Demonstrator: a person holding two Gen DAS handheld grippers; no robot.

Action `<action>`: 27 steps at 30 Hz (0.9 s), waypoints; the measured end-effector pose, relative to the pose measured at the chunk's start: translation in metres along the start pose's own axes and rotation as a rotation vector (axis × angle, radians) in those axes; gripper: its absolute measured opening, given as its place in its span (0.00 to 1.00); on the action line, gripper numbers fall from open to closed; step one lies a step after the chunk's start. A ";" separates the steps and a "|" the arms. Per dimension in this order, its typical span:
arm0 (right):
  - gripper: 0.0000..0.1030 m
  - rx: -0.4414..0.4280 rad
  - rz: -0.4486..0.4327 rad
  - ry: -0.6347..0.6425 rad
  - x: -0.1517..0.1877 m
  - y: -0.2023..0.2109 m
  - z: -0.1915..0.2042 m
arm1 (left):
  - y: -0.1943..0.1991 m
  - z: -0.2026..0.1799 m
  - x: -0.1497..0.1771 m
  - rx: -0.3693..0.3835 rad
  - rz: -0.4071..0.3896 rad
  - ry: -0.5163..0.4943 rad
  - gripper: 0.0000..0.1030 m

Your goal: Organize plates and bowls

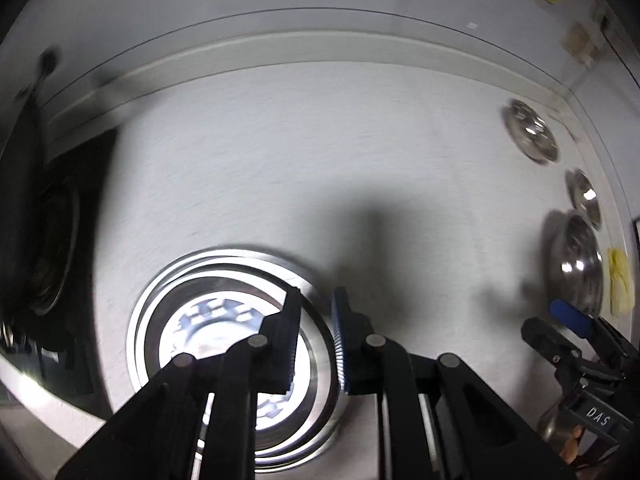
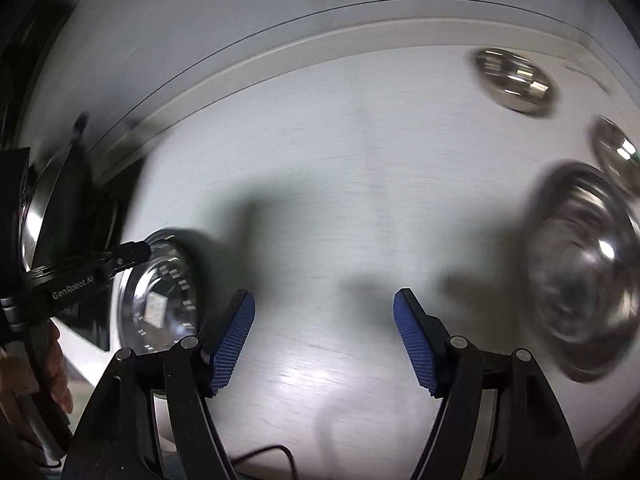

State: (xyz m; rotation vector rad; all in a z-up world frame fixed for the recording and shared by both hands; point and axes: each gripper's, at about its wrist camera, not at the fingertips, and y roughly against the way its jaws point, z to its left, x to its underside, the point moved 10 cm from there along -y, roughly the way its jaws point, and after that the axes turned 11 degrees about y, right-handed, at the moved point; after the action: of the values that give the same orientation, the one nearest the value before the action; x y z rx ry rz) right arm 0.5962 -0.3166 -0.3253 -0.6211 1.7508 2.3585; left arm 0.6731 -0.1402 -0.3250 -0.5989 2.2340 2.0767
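A steel bowl [image 1: 236, 336] sits on the white table in the lower middle of the left wrist view. My left gripper [image 1: 316, 340] has its jaws closed on the bowl's right rim, one finger inside and one outside. The same bowl [image 2: 164, 300] shows at the left of the right wrist view, with the left gripper on it. My right gripper [image 2: 324, 340] is open and empty above bare table. A large steel bowl [image 2: 584, 272] lies to its right. Two smaller steel bowls [image 2: 514, 80] [image 2: 616, 152] lie further back right.
A dark rack or tray [image 1: 52, 240] stands at the table's left edge. A raised white ledge [image 1: 280, 52] runs along the table's back. The right gripper [image 1: 576, 332] shows at the right of the left wrist view, beside a steel bowl [image 1: 576, 264].
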 end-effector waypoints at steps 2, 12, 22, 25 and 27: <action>0.65 0.030 -0.022 -0.036 0.004 0.016 -0.023 | 0.002 -0.026 0.003 0.011 0.009 -0.035 0.15; 0.83 0.316 -0.170 -0.168 0.021 0.110 -0.145 | 0.009 -0.164 0.014 0.164 0.028 -0.231 0.15; 0.99 0.418 -0.174 -0.397 0.069 0.127 -0.242 | -0.014 -0.277 0.023 0.229 0.024 -0.427 0.59; 0.99 0.392 -0.162 -0.428 0.073 0.117 -0.256 | -0.028 -0.296 0.029 0.215 0.046 -0.443 0.60; 0.99 0.376 -0.139 -0.427 0.072 0.102 -0.261 | -0.038 -0.304 0.036 0.207 0.096 -0.436 0.59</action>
State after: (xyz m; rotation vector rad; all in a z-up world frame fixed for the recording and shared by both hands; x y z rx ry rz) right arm 0.5586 -0.6038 -0.3262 -0.1600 1.8045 1.8252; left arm 0.7226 -0.4445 -0.3388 -0.0195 2.2045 1.7625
